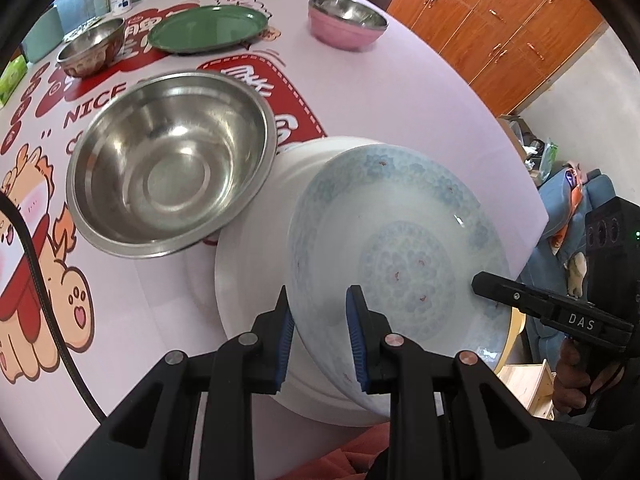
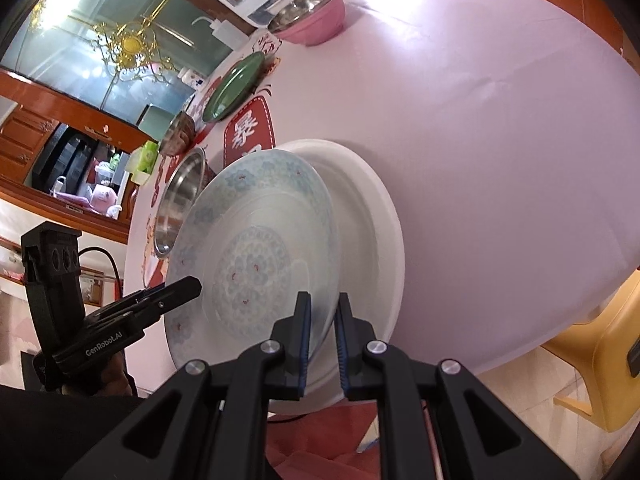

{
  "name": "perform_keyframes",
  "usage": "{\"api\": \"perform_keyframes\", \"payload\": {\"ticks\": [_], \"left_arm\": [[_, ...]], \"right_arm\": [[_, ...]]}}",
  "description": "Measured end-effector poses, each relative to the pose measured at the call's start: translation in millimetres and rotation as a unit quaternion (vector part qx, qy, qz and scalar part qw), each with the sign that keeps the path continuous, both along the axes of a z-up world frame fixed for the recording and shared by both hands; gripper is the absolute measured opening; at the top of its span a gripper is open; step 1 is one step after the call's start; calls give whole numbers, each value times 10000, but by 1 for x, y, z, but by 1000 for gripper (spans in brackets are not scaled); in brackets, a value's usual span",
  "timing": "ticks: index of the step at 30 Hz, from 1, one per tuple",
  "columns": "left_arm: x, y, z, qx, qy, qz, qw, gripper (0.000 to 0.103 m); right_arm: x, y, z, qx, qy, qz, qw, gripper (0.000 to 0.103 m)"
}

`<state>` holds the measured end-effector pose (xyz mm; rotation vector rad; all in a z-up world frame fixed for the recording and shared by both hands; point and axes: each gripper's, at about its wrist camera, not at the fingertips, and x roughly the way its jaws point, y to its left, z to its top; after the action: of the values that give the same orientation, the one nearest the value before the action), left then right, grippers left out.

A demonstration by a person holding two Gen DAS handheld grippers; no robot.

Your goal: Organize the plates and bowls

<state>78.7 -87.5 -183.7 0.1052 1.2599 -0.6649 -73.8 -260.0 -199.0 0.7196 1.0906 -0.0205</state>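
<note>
The blue-patterned plate [image 1: 400,248] is held tilted by both grippers, above a white plate [image 1: 256,280] that lies on the pink table [image 1: 400,92]. The left gripper [image 1: 320,336] has its fingers clamped on the near rim of the patterned plate. The right gripper [image 2: 322,340] has its fingers clamped on the rim at the other side. Beyond the left fingers, a large steel bowl [image 1: 172,164] stands just beside the white plate. Further away are a green plate [image 1: 208,28] and a pink bowl [image 1: 346,20].
</note>
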Motion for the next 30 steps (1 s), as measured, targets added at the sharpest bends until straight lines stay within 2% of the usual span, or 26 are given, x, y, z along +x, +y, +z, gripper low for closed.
{"api": "perform_keyframes", "payload": {"ticks": [11,19,26,30], "left_arm": [[4,-1,-19,257,155,47,9995,23],[5,-8,-26,389,228,39,9990,23],[7,-13,-32,460,310,72,9984,24],[10,-14,-33,475,316,51,9984,25]], "right_arm": [[13,8,-13,-249,287,218,9990,11],[18,10,-12,-411,324,259,9983,12],[24,21,-9,-843,371,439,9948,16],[24,22,-9,-929,388,437,9940,16]]}}
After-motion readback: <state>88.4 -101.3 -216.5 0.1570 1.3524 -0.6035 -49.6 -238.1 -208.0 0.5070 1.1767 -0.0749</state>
